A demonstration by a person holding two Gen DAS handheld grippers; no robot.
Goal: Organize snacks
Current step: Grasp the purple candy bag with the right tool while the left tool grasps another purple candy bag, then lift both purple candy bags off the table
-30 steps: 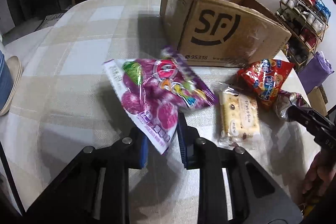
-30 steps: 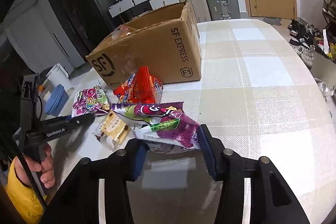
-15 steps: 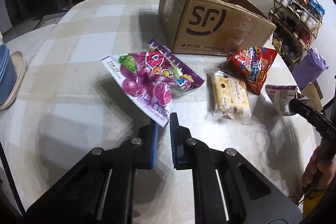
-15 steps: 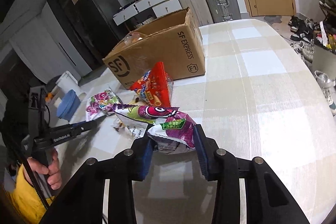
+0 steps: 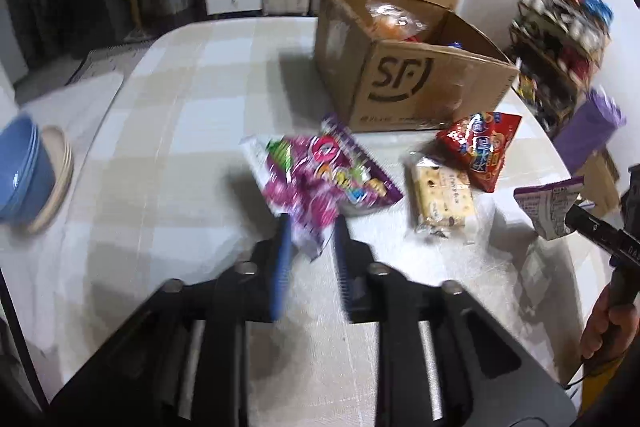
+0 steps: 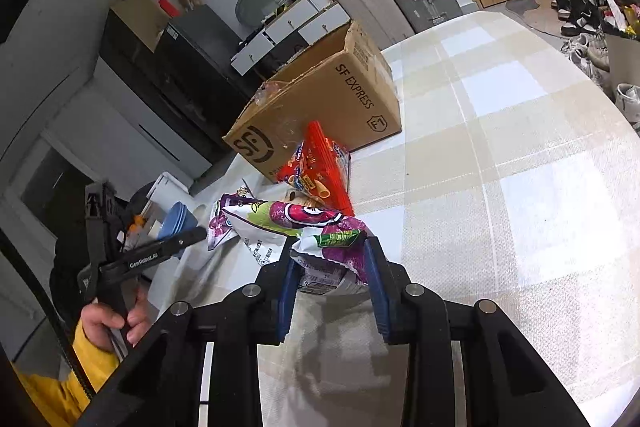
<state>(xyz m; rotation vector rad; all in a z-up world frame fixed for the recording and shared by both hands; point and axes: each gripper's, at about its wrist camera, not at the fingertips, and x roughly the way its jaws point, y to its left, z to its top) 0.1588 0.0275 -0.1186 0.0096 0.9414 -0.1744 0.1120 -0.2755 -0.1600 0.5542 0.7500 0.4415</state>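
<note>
The cardboard box [image 5: 416, 87] stands open on the checked table [image 5: 192, 115], and some snacks are already inside it, like a clear bag with orange things [image 5: 394, 21]. So part of the job looks done.

Four snacks are not in the box yet. The left gripper [image 5: 310, 231] has a purple candy bag [image 5: 320, 179] between its blue pads, and its jaws are opening, so the corner of the bag sits loose in the gap. The picture is blurry there, and I cannot tell if a pad touches the bag at all.

The right gripper [image 6: 330, 259] is closing its jaws on a second purple bag [image 6: 320, 227]. The pads press the bag from both sides, and it is up off the table.

A red snack bag [image 5: 482, 147] lies just in front of the box. A pale cracker pack [image 5: 442, 195] lies beside it, near the purple candy bag.

I think the task is about half done. The two purple bags, the red bag and the cracker pack are left to go in the box
</note>
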